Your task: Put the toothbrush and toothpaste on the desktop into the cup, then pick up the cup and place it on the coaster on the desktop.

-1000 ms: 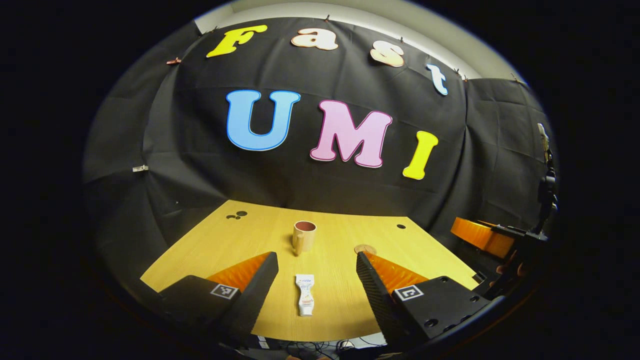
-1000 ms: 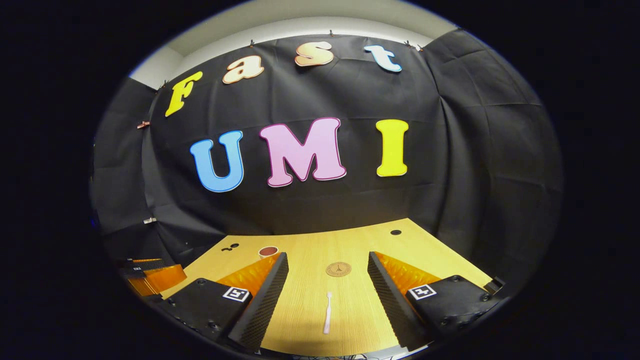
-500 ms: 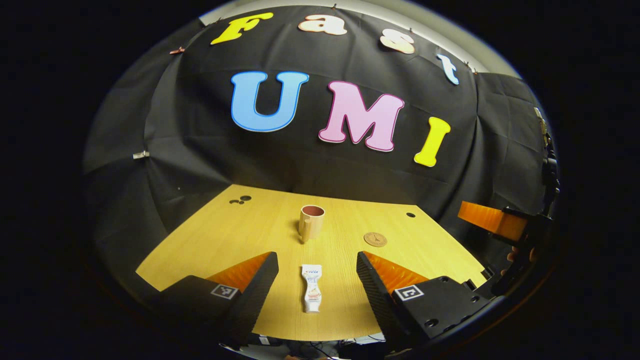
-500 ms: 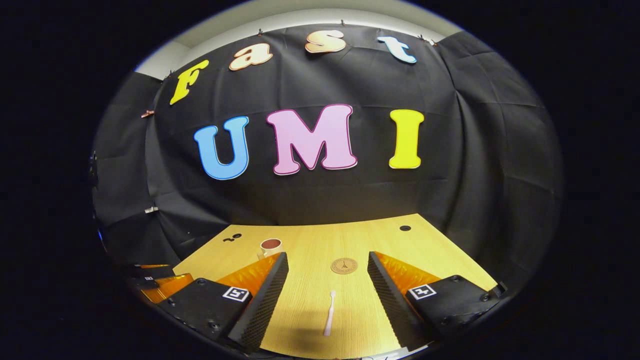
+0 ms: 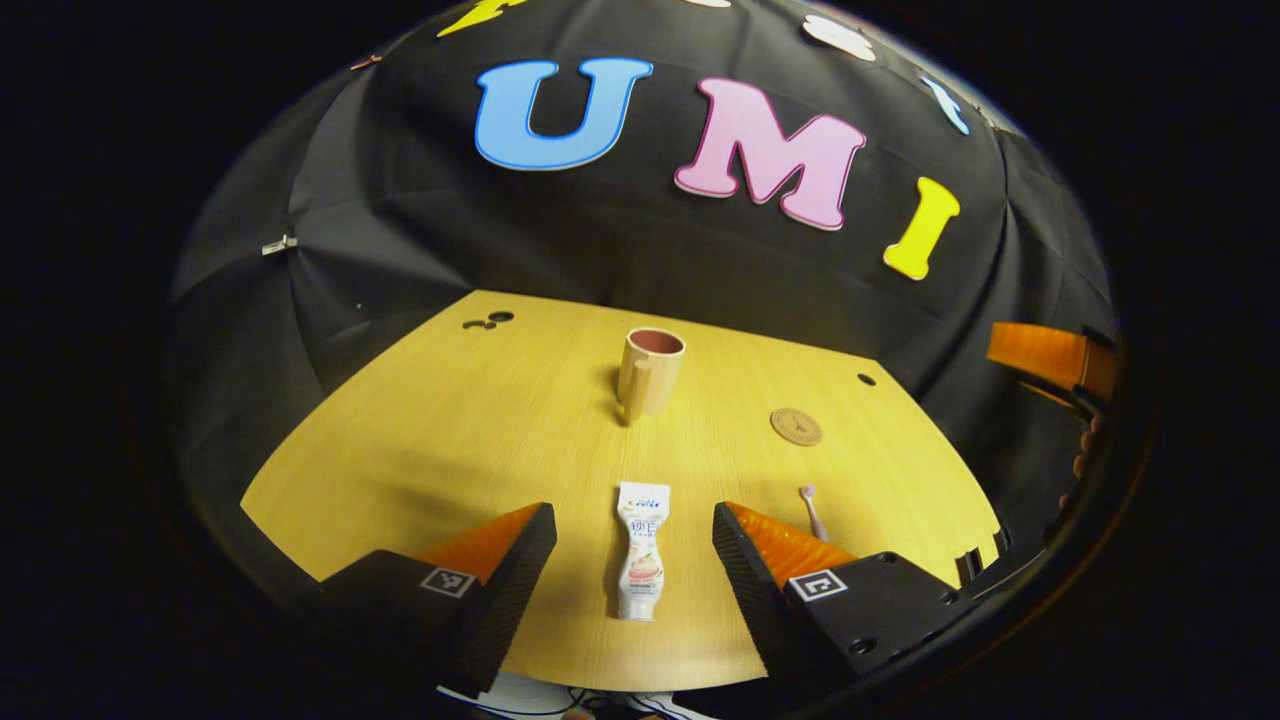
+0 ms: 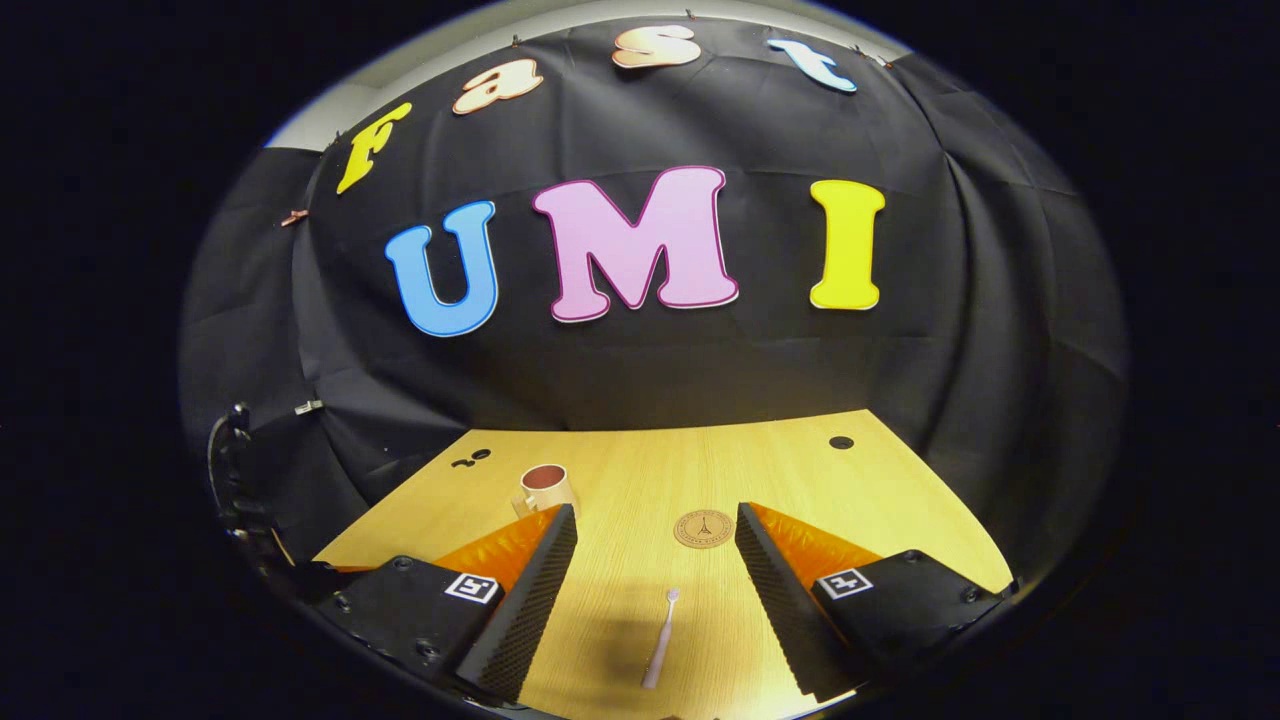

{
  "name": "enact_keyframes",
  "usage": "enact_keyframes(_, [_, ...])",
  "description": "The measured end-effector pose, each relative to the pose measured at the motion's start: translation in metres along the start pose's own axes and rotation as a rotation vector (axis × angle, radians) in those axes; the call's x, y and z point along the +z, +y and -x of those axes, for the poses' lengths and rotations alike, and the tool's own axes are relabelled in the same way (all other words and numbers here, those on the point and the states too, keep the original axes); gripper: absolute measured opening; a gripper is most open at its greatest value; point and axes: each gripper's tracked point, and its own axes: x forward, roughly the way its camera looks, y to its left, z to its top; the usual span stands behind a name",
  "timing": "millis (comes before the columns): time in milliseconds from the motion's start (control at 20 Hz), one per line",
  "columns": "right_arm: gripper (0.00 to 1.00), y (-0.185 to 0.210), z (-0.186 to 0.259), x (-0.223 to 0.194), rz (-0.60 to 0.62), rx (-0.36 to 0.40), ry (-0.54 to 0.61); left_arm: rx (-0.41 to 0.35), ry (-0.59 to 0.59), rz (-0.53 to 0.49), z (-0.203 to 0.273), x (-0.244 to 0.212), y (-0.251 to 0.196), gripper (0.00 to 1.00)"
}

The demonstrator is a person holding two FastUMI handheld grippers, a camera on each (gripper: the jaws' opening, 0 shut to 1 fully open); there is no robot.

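Both views have tipped down toward the desk over the last second, so more of the wood shows and the toothpaste tube (image 5: pixel 641 549) now lies squarely between the left claw's (image 5: pixel 634 535) spread fingers instead of low in front of them. That tube rests flat on the desk (image 5: pixel 420 430), lengthwise along the claw's line of sight, its wide crimped end pointing away and its cap end nearer. The left claw stands wide open and empty, with clear wood on both sides of the tube, touching nothing. Straight ahead of it, well beyond the tube, the cup (image 5: pixel 649 371) stands upright with its handle turned toward the claw; ahead and to the right lies the round coaster (image 5: pixel 796 426), and just beside the right finger the head of the toothbrush (image 5: pixel 811 507) shows. In the right gripper view, the right claw (image 6: pixel 655 580) is likewise spread wide and holds nothing; the toothbrush (image 6: pixel 661 638) lies flat between its fingers, bristle end pointing away, with the coaster (image 6: pixel 703 528) just past it and the cup (image 6: pixel 545 487) ahead to the left, partly behind the left finger. Neither item is in the cup yet, so this looks like the opening approach. Next, each claw probably needs to drop to the desk and close across its item's narrow width; the thin toothbrush leaves little to grip.
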Motion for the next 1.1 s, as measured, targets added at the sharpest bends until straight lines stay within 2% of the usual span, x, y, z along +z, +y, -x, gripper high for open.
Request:
enact_keyframes(450, [0.98, -0.014, -0.04, -0.021, 0.055, 0.021, 0.066, 0.059, 0.202, -0.032, -0.078, -0.053, -0.002, 0.98])
enact_keyframes(750, [0.99, -0.031, -0.052, -0.036, 0.033, -0.006, 0.097, 0.089, 0.311, -0.093, -0.097, -0.077, -0.007, 0.98])
enact_keyframes(850, [0.98, -0.036, -0.054, -0.041, 0.02, -0.016, 0.112, 0.101, 0.316, -0.111, -0.1, -0.076, -0.006, 0.98])
enact_keyframes(950, [0.98, -0.038, -0.054, -0.047, -0.006, -0.019, 0.129, 0.108, 0.33, -0.109, -0.104, -0.078, -0.005, 0.94])
enact_keyframes(1100, [0.99, -0.043, -0.056, -0.056, -0.02, -0.033, 0.152, 0.131, 0.335, -0.083, -0.109, -0.075, -0.003, 0.84])
